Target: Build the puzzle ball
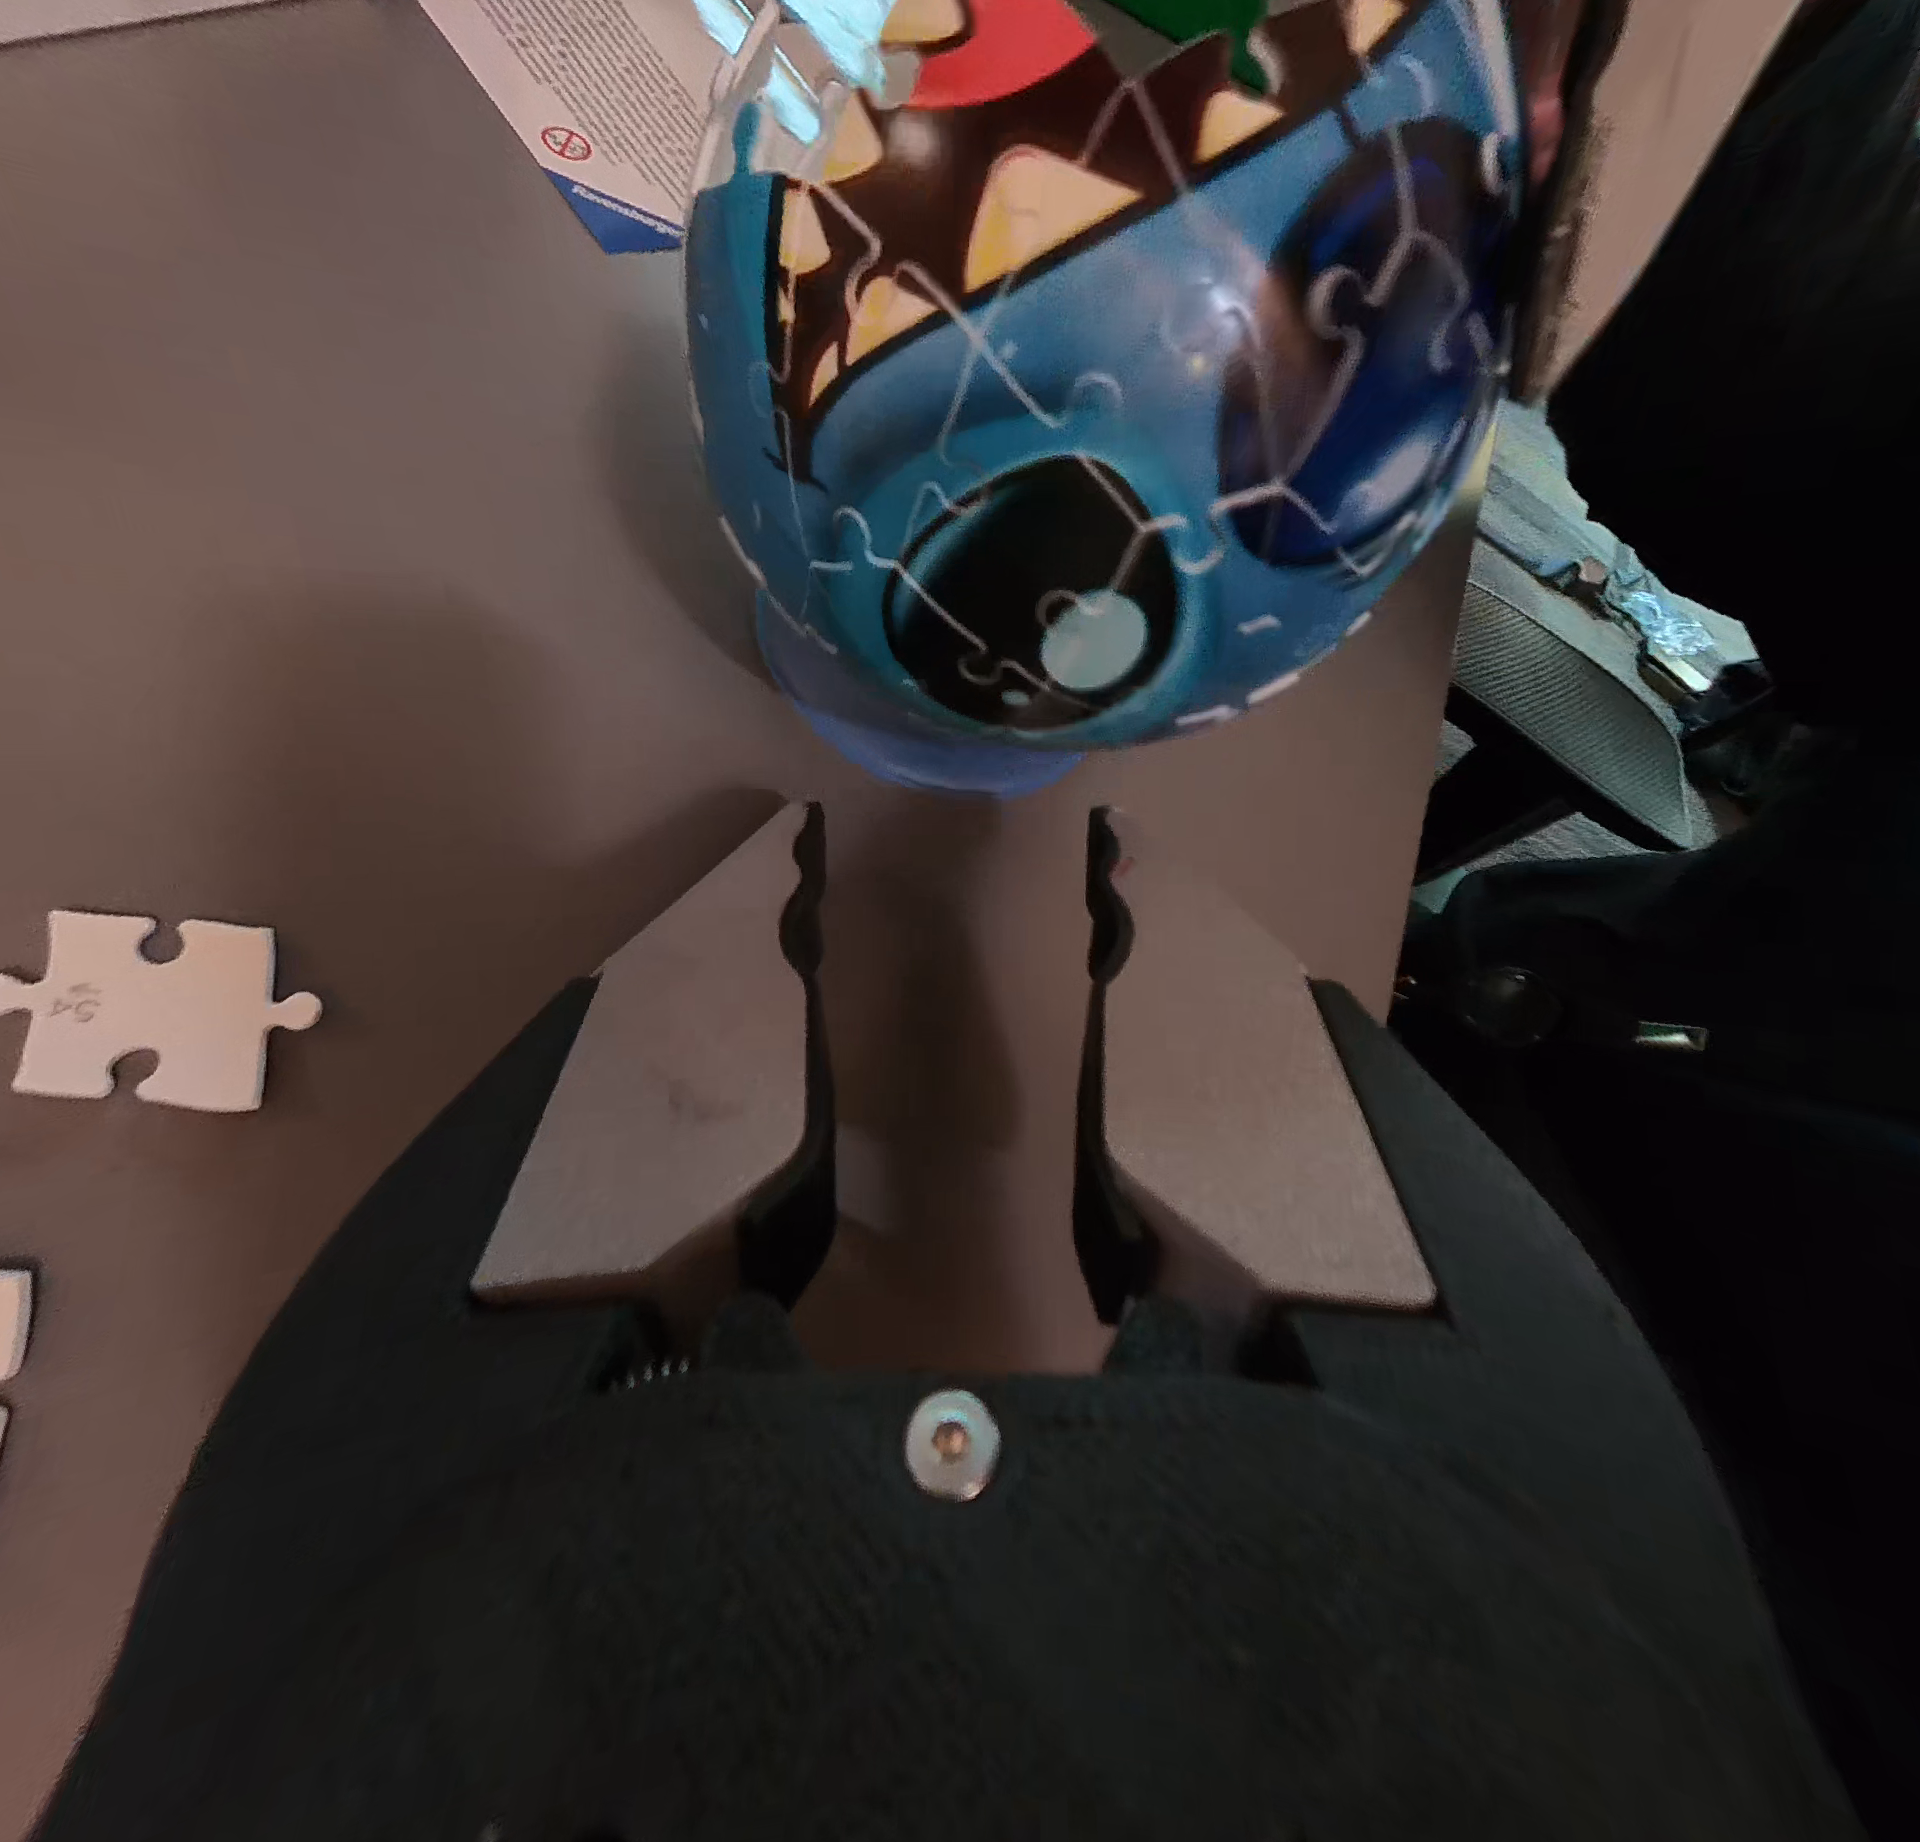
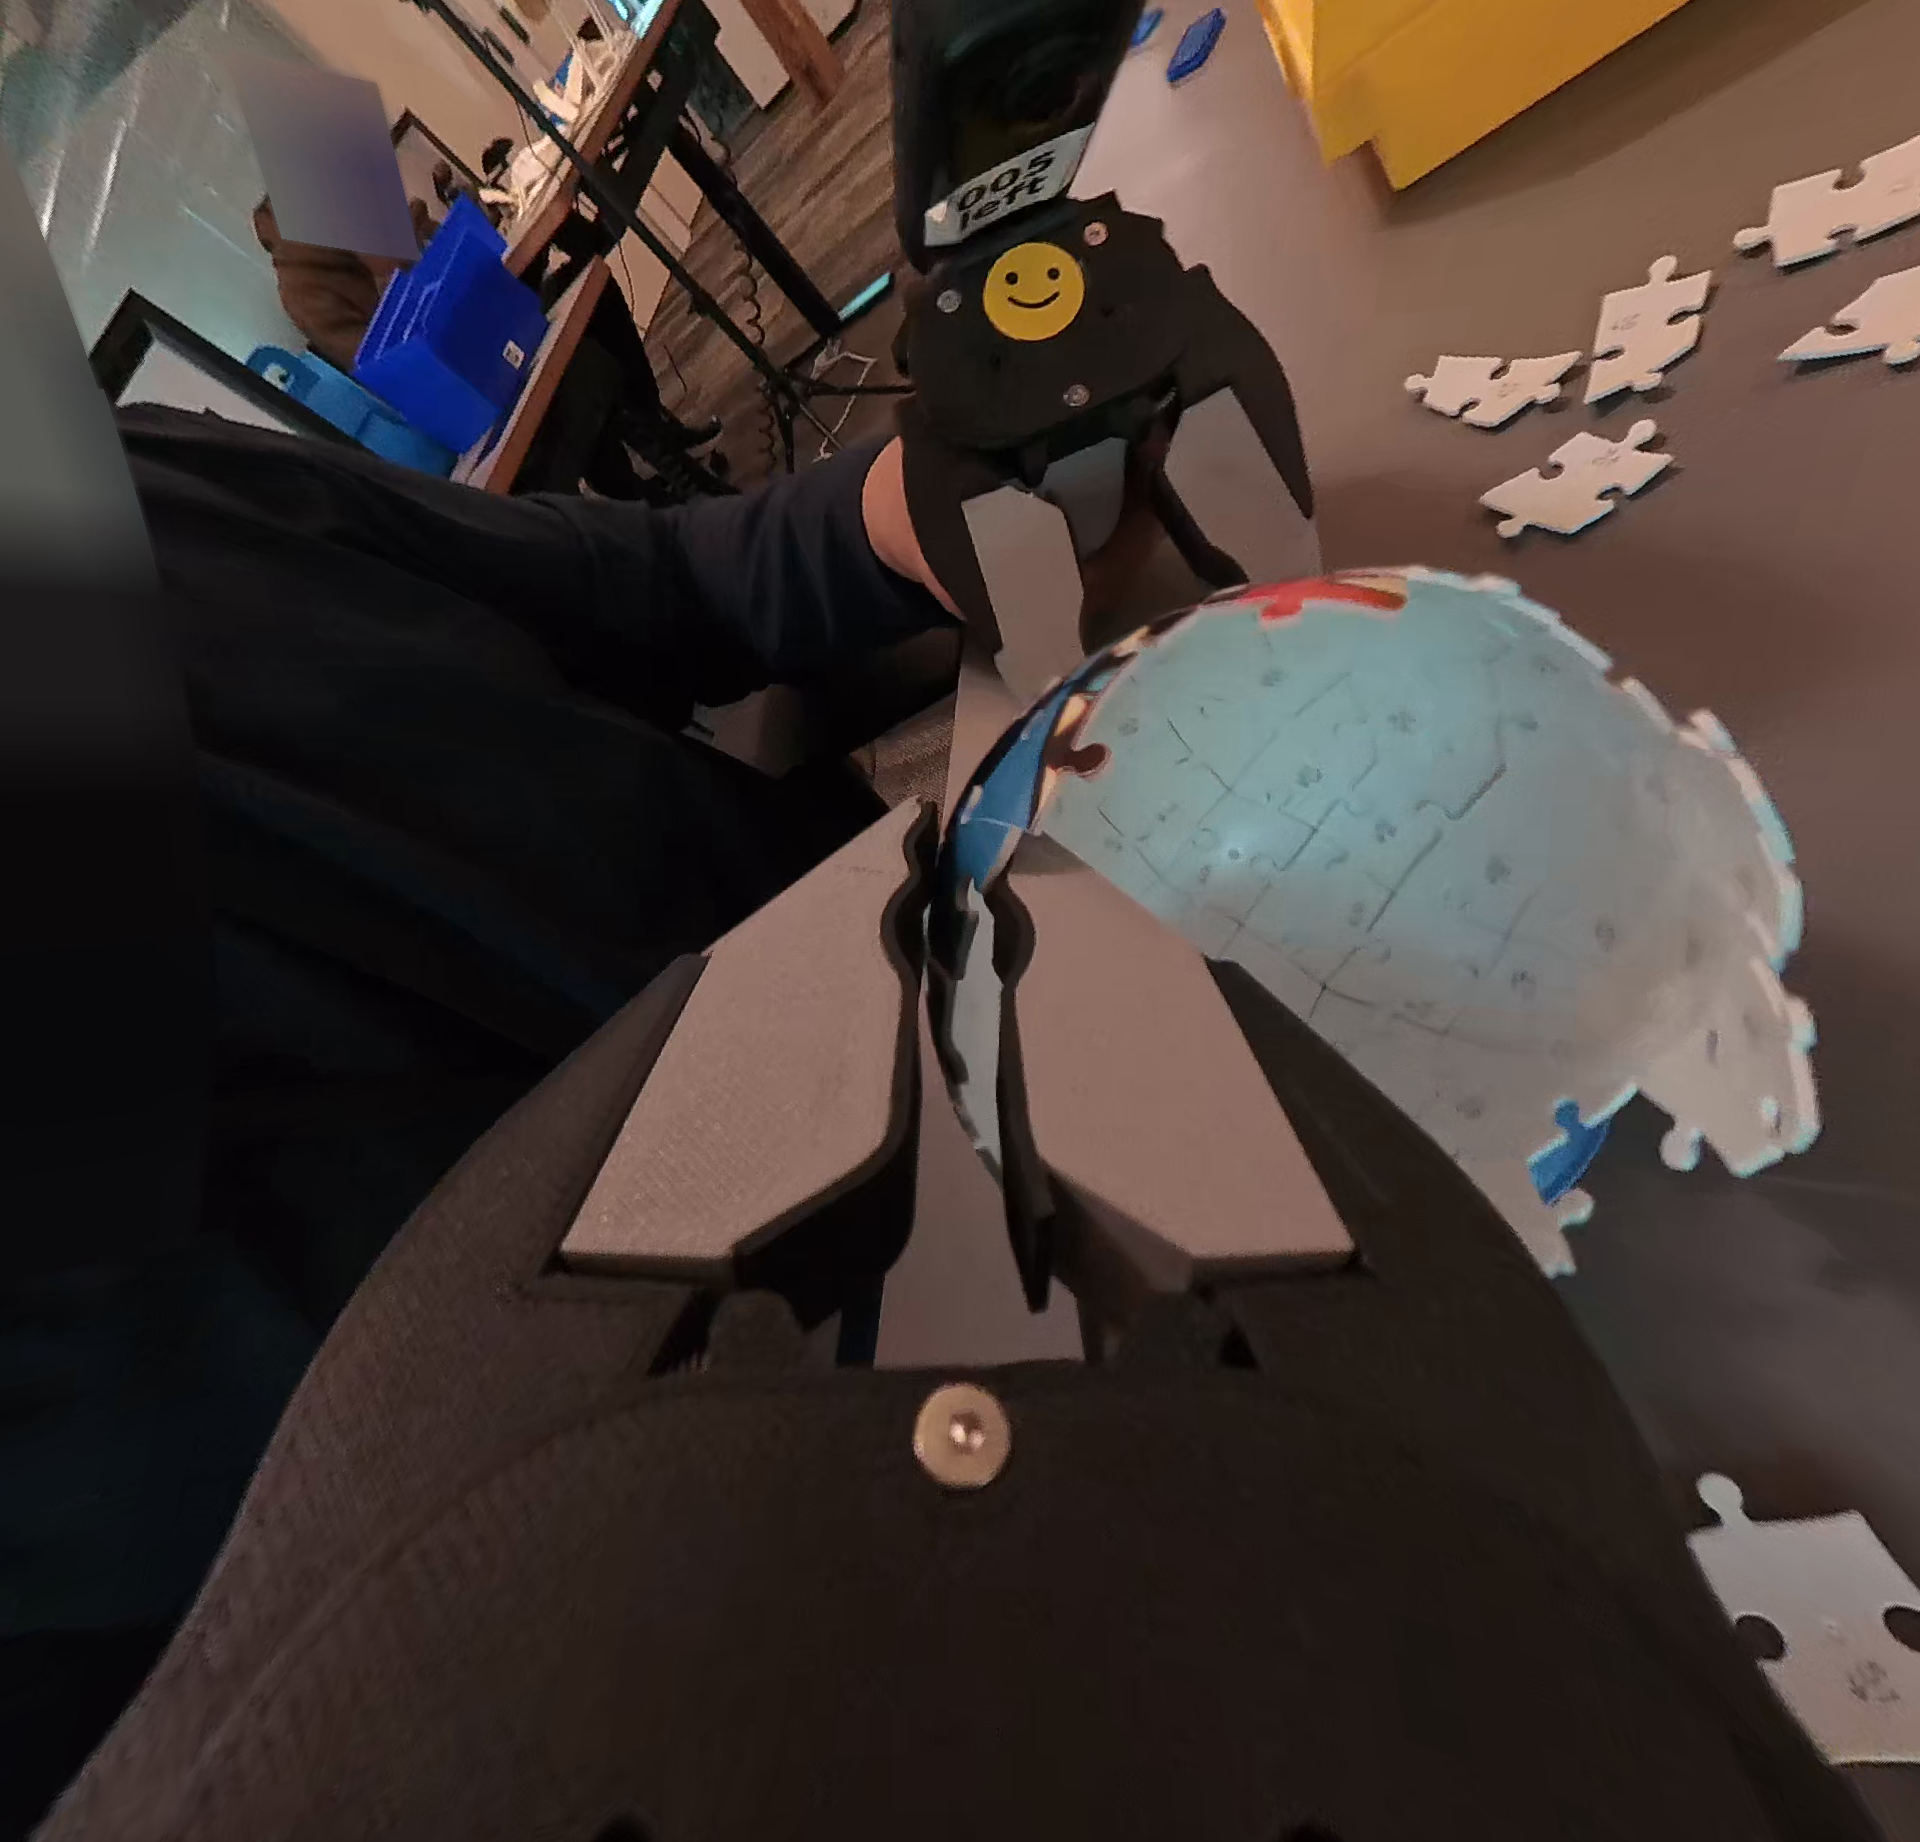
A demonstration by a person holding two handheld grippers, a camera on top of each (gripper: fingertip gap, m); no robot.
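The half-built puzzle ball (image 1: 1101, 410) is a blue shell with a dark eye, teeth and red and green pieces; it hangs just ahead of my left gripper (image 1: 956, 821), which is open and empty. In the right wrist view the shell's pale numbered inside (image 2: 1382, 857) faces me. My right gripper (image 2: 966, 857) is shut on the shell's rim, one finger outside and one inside. The left gripper (image 2: 1143, 566) shows beyond the ball, open. Loose white pieces lie face down: one (image 1: 156, 1013) left of my left gripper, several (image 2: 1579, 473) behind the ball, one (image 2: 1829, 1636) near right.
A printed leaflet (image 1: 582, 78) lies on the grey table (image 1: 312, 545) at the back left. A yellow box (image 2: 1475, 36) stands at the far right. The table edge (image 1: 1434, 753) runs close on the right, with a chair beyond. A person's dark sleeve (image 2: 623, 587) reaches in at left. The grippers' ends are close to 10 centimetres from one another.
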